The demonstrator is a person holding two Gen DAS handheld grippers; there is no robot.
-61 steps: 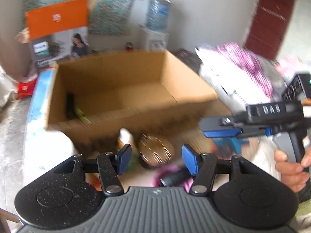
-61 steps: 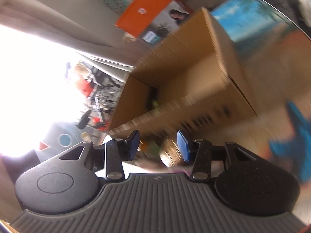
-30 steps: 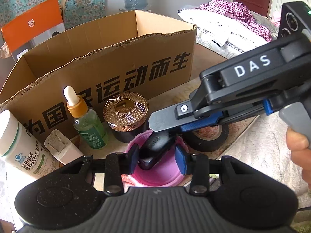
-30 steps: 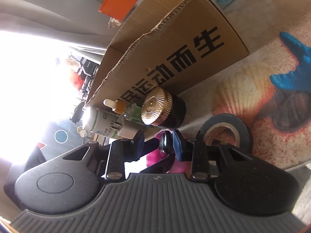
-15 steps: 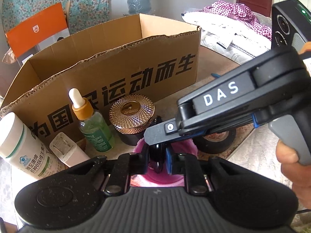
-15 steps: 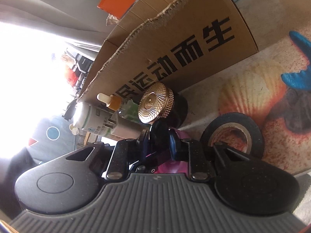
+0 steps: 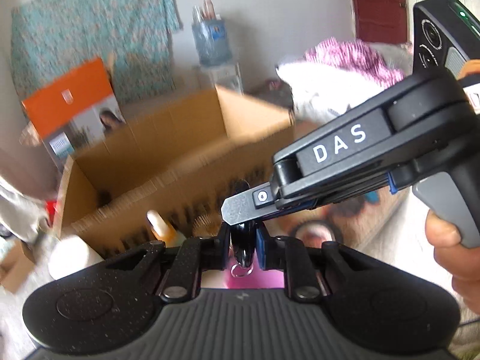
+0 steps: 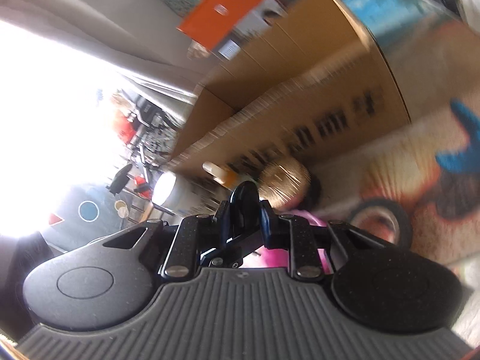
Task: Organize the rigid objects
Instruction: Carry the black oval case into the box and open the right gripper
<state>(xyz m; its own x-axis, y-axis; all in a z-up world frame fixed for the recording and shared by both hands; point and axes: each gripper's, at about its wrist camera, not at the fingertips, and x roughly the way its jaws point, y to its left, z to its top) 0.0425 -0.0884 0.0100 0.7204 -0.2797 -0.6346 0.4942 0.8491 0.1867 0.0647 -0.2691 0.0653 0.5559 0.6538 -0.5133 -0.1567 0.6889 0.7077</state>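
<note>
Glossy blk oval fob [image 7: 243,241] betw. both tongs

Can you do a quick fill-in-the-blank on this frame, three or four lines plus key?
1. Both hand-held grippers, left and right, are shut on the same small ____ object.
2. The cardboard box behind it is ____ at the top.
3. Under the held object sits a ____ bowl.
4. The tape roll lies on the ____.

Missing words: black; open; pink; table
</note>
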